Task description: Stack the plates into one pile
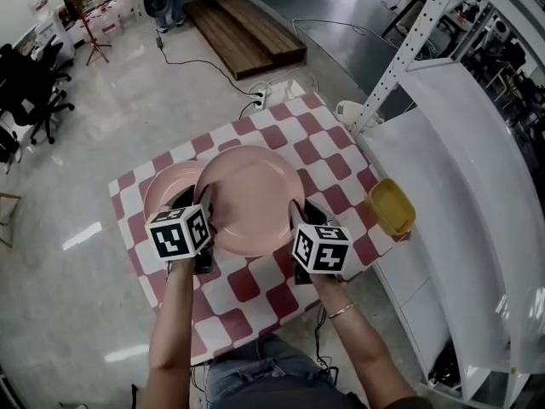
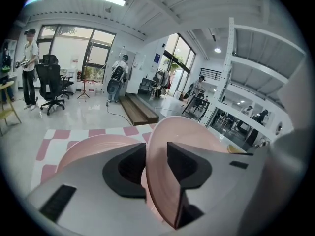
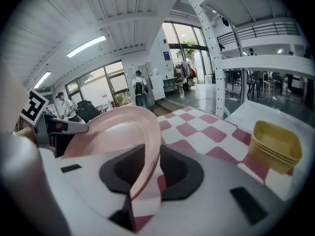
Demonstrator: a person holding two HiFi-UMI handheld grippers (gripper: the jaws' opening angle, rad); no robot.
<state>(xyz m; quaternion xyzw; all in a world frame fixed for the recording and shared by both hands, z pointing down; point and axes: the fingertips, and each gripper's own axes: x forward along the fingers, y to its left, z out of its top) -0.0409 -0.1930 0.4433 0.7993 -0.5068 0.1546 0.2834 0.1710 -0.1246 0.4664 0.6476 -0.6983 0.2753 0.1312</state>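
1. A glossy pale floor (image 1: 51, 296) is seen all round the counter. A white metal shelving unit (image 1: 477, 169) with perforated uprights is set just beside the counter's right edge, and a low wooden platform (image 1: 247, 28) is laid on the floor beyond.
2. The counter (image 1: 332, 156) is covered by a flat, smooth cloth of red and white checks.
3. The upper pink plate (image 1: 251, 198), round, smooth and shallow with a raised rim, is held over the middle of the cloth by both grippers. The right part of the lower pink plate (image 1: 166, 190), which rests on the cloth at the left, is hidden beneath it in the head view.
4. The left gripper (image 1: 203, 216) is pinched on the upper plate's left rim and the right gripper (image 1: 298, 220) on its right rim. Each is topped by a marker cube.
5. The yellow containers (image 1: 392, 205), rounded squares of plastic, are placed at the counter's right edge, well apart from both plates. One shape is given by the head view, while a nested stack is shown by the right gripper view.
6. Only in the two gripper views is the rim seen edge-on between the dark pads. Black office chairs (image 2: 51, 82) and standing people by the windows are shown best in the left gripper view.
7. A white power strip (image 1: 260, 99) with a trailing cable is shown on the floor by the head view alone.
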